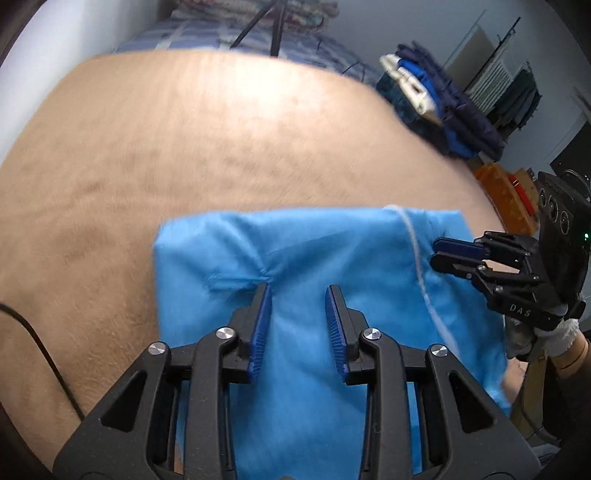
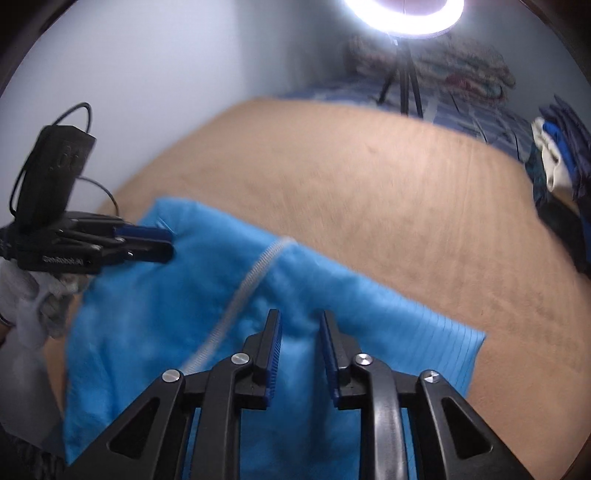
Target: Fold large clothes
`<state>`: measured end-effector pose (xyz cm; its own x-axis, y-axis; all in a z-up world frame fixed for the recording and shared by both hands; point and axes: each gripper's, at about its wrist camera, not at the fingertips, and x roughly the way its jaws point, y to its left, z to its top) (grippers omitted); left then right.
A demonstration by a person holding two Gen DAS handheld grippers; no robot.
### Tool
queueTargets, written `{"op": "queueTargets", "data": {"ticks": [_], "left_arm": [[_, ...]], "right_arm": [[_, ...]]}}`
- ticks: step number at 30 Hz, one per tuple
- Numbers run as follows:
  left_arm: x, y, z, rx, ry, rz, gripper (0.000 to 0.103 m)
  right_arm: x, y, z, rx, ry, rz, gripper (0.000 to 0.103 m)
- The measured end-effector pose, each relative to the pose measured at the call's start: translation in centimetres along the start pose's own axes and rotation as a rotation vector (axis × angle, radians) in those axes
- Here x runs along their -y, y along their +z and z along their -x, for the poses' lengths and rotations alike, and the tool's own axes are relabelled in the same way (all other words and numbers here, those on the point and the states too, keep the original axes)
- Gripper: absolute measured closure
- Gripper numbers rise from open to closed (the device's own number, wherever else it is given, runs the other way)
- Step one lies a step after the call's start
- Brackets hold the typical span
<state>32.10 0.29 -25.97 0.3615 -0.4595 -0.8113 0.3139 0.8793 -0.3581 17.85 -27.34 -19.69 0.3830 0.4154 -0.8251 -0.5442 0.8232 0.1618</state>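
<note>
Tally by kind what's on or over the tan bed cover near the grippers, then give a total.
Bright blue garment with white zipper: 1
Black two-finger grippers with blue pads: 2, left, right
Thin black cable: 1
Total: 4

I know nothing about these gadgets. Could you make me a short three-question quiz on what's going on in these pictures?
1. True or false: the blue garment lies on a tan bed cover.
2. Multiple choice: how do the jaws of the left gripper stand? A) open, with blue cloth showing between them; B) clamped on a white sock; C) out of sight.
3. Fill in: the pale line running across the garment is a ____.

Key
1. True.
2. A.
3. Zipper. The right gripper sits just beside it, jaws also apart over the cloth. A ring light on a tripod stands beyond the bed cover.
</note>
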Motion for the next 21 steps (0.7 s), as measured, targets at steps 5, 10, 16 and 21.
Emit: {"op": "queueTargets", "data": {"ticks": [5, 10, 16, 21], "left_arm": [[0.3, -0.6, 0.3, -0.001, 0.024, -0.009, 0.073], [-0.6, -1.5, 3.6, 0.055, 0.019, 0.035, 0.073], [-2.8, -5.4, 5.4, 0.045, 0.021, 0.068, 0.073], [-3.4, -7.7, 5.2, 0.049, 0.027, 0.079, 0.073]], "right_arm": [[0.0, -1.4, -1.3, -0.034, -0.022, -0.012, 0.087], [1.0, -2.0, 2.4, 0.025, 0.004, -0.092, 0.080], [2.2, -6.8, 5.5, 0.029, -0.001, -0.139, 0.078], [3.3, -10.7, 5.4, 0.022, 0.005, -0.216, 0.078]]}}
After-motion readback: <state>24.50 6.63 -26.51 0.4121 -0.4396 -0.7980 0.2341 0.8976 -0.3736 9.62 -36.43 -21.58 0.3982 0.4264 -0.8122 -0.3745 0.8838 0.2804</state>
